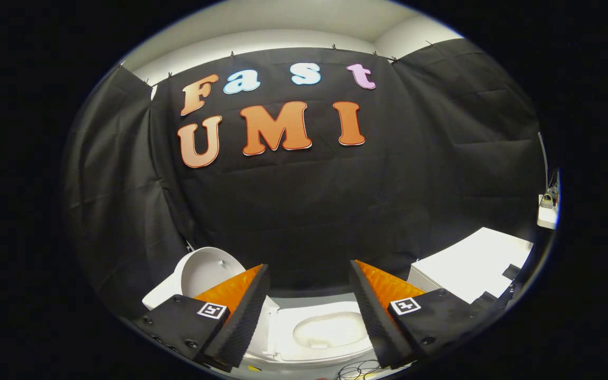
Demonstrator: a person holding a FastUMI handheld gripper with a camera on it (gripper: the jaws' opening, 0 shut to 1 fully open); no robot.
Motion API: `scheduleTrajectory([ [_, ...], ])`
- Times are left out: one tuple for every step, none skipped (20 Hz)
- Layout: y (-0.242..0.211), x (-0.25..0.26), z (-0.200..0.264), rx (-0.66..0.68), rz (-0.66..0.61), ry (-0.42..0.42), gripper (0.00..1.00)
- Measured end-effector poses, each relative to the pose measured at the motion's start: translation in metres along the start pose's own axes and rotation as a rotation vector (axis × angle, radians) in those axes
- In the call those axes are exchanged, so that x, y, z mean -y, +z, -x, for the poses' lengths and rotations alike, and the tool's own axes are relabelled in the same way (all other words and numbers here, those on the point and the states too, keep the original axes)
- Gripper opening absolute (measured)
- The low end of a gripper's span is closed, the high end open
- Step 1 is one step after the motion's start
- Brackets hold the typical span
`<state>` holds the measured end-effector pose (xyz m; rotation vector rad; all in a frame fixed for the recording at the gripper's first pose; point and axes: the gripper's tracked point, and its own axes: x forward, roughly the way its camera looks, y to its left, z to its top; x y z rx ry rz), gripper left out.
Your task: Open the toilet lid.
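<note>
Gripper (309, 295) spread wide, fingers (240, 311) apart w/ nothing between, hovering over toilet (330, 332). Bowl and seat show between and below fingers. Lid (203, 269) up, tilted back at toilet's left rear, beyond left finger. White cabinet (473, 269) beyond right finger.

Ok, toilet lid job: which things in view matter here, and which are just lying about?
For the job:
- toilet lid, already raised, left of the fingers
- toilet bowl, seen between the fingers
- gripper, fingers apart, holding nothing

Lying about:
- white box beyond the right finger
- dark wire coil on the floor
- padlock on a white ledge
</note>
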<state>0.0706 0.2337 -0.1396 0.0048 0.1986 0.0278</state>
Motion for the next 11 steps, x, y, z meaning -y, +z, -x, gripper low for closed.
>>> scheduleTrajectory([
  [-0.0004,0.0008,-0.0003,-0.001,-0.001,-0.001,0.97],
  [-0.0007,0.002,-0.001,-0.002,-0.003,-0.003,0.97],
  [-0.0007,0.0026,-0.0002,-0.003,-0.005,-0.004,0.97],
  [-0.001,0.0032,0.0001,-0.003,-0.007,-0.005,0.97],
  [-0.0022,0.0032,-0.0008,-0.003,-0.008,-0.005,0.97],
  [-0.0016,0.0044,-0.0004,-0.002,-0.008,-0.006,0.97],
  [-0.0016,0.0049,0.0002,-0.002,-0.009,-0.008,0.97],
  [-0.0022,0.0055,0.0007,-0.002,-0.01,-0.008,0.97],
  [-0.0024,0.0056,0.0006,-0.003,-0.01,-0.008,0.97],
  [-0.0022,0.0061,0.0002,-0.003,-0.011,-0.009,0.97],
  [-0.0016,0.0056,-0.0003,-0.003,-0.012,-0.009,0.97],
])
